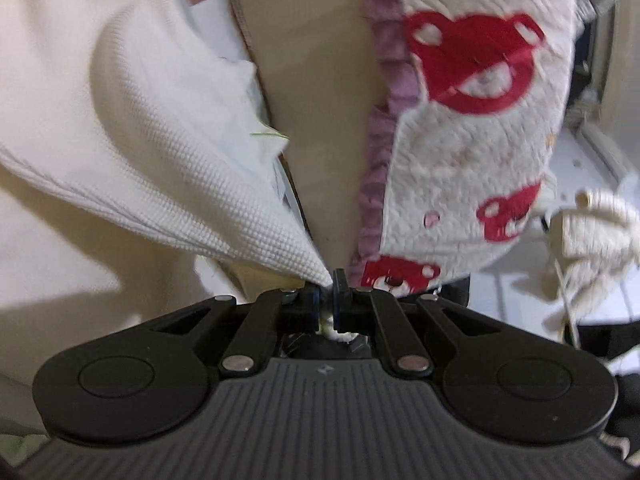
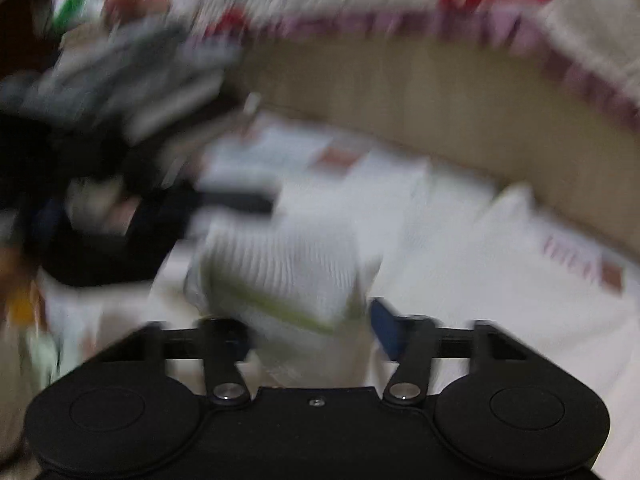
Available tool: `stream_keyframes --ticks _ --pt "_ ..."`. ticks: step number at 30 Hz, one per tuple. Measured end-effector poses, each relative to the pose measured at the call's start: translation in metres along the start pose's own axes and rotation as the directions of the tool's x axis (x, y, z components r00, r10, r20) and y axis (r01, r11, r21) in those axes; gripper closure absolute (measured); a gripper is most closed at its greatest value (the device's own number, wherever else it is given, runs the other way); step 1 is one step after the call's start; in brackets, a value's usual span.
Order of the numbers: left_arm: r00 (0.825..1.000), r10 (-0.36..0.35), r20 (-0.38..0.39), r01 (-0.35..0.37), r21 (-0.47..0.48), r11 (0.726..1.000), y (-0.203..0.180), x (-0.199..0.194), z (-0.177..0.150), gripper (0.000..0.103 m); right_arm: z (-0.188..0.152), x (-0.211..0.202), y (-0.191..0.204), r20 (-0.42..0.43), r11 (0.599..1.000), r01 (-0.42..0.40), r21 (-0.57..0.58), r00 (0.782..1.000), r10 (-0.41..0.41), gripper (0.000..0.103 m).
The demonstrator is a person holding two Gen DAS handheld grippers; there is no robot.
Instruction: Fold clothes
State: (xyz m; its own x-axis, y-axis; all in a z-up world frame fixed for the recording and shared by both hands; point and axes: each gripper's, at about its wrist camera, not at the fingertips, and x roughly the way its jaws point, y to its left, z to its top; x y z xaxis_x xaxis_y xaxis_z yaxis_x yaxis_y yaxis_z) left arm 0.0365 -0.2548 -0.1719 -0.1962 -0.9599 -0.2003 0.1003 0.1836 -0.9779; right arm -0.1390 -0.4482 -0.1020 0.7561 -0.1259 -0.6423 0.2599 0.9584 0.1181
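**Two claws, one cream garment pinched at a corner**

Both wrist views look over soft bedding rather than a hard surface; the left claw (image 1: 330, 284) is clenched on a corner of the cream waffle-knit garment (image 1: 160, 152), its jaws pressed together with the cloth drawn to a point between them; from that pinch the fabric fans out up and to the left, filling much of the view. Just beside it runs a tan panel (image 1: 316, 80), and beyond that a white quilt (image 1: 472, 140) printed with red bear faces and edged by a purple ruffle (image 1: 380, 140). A cream knitted piece (image 1: 596, 224) lies at the far right.

The right wrist view is heavily blurred; the right claw (image 2: 312, 332) stands released, jaws wide apart, with a bunch of white ribbed cloth (image 2: 288, 272) showing a yellow-green stripe lying between them; whether it belongs to the same garment cannot be told. Dark clothes (image 2: 100, 200) are heaped at the left.
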Motion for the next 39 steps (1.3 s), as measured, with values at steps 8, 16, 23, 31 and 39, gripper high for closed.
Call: stream_keyframes --ticks 8,16,23,31,39 --pt "0.896 0.415 -0.160 -0.297 0.478 0.827 -0.041 0.004 -0.014 0.053 -0.016 -0.050 -0.019 0.090 0.966 0.248 -0.070 0.966 -0.242 0.097" --pt "0.744 0.640 0.193 -0.614 0.576 0.540 -0.042 -0.025 0.062 0.044 -0.059 -0.030 -0.060 -0.064 0.919 0.339 -0.199 0.932 -0.358 0.094" --pt "0.614 0.745 0.261 -0.764 0.432 0.479 0.013 -0.030 0.136 0.043 -0.050 -0.022 -0.072 -0.060 0.941 0.314 -0.126 0.944 -0.323 0.089" --pt "0.675 0.676 0.296 -0.705 0.528 0.474 0.012 -0.001 0.153 0.033 -0.035 -0.027 -0.073 -0.038 0.958 0.269 -0.102 0.961 -0.274 0.088" --pt "0.594 0.734 0.330 -0.691 0.676 0.256 0.012 0.063 0.147 0.041 -0.017 -0.042 -0.050 0.026 0.986 0.136 -0.092 0.991 -0.134 0.096"
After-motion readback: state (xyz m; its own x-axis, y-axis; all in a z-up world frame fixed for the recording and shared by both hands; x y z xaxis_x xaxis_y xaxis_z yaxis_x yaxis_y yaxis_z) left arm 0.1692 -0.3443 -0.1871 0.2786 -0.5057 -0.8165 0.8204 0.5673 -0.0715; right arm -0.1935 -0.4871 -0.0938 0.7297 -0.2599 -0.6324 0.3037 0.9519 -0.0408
